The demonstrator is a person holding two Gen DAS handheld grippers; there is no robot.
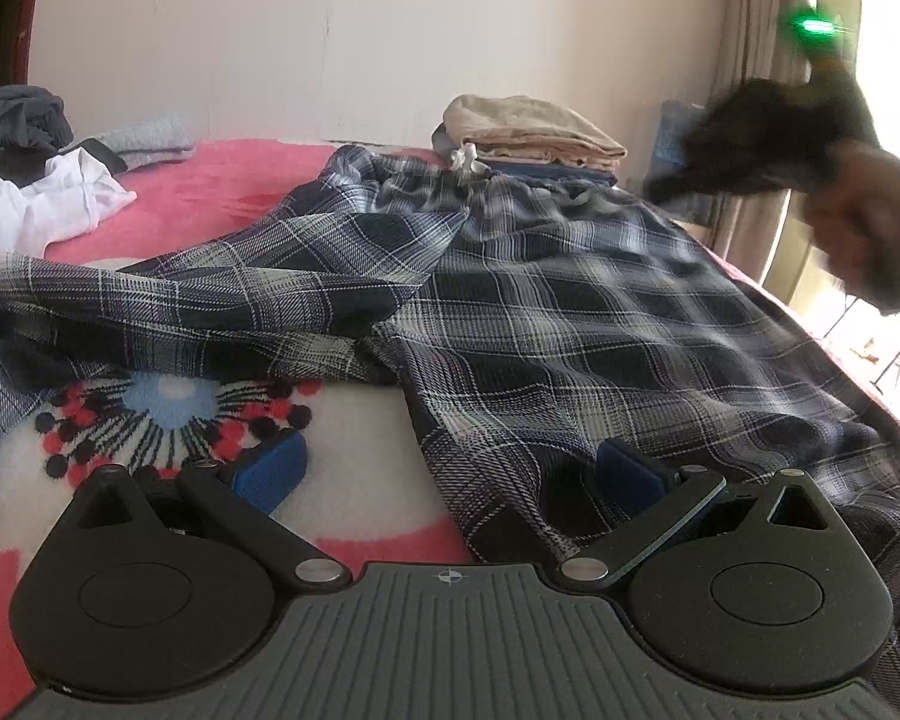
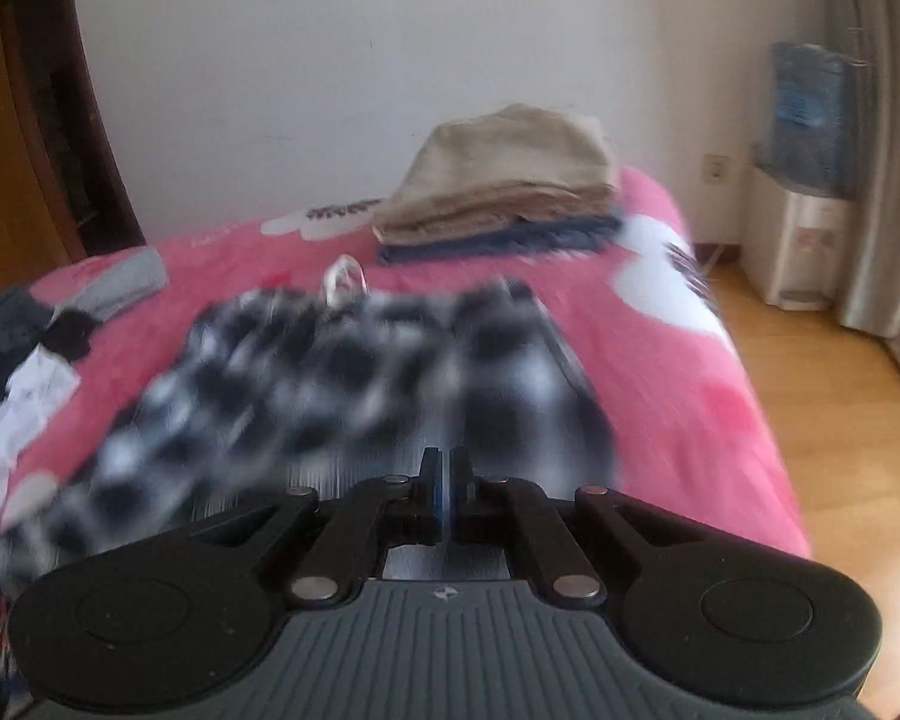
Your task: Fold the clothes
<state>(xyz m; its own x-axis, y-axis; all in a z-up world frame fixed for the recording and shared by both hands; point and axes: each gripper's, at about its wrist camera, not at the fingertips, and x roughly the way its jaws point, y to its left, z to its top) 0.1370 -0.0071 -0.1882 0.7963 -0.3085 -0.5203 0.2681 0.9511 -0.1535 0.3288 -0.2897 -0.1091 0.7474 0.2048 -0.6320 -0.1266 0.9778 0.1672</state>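
Note:
Dark plaid trousers (image 1: 570, 312) lie spread over the pink flowered blanket (image 1: 222, 192), one leg crumpled off to the left. My left gripper (image 1: 450, 471) hangs low and open at a leg hem, its right pad (image 1: 630, 471) over the cloth and its left pad (image 1: 270, 468) over bare blanket. In the right wrist view the trousers (image 2: 342, 372) are a motion-blurred patch just ahead of my right gripper (image 2: 447, 492), whose jaws are shut. I make out nothing between them. From the left wrist view the right gripper (image 1: 690, 174) is a dark blur above the waistband, held by a hand (image 1: 870, 228).
A folded stack, beige on blue (image 2: 504, 210), sits at the far side of the bed by the wall. Unfolded white and dark clothes (image 1: 30, 180) are heaped at the left, a grey piece (image 1: 144, 138) behind them. Right of the bed are a wooden floor (image 2: 840, 420), a water dispenser (image 2: 804, 180) and a curtain.

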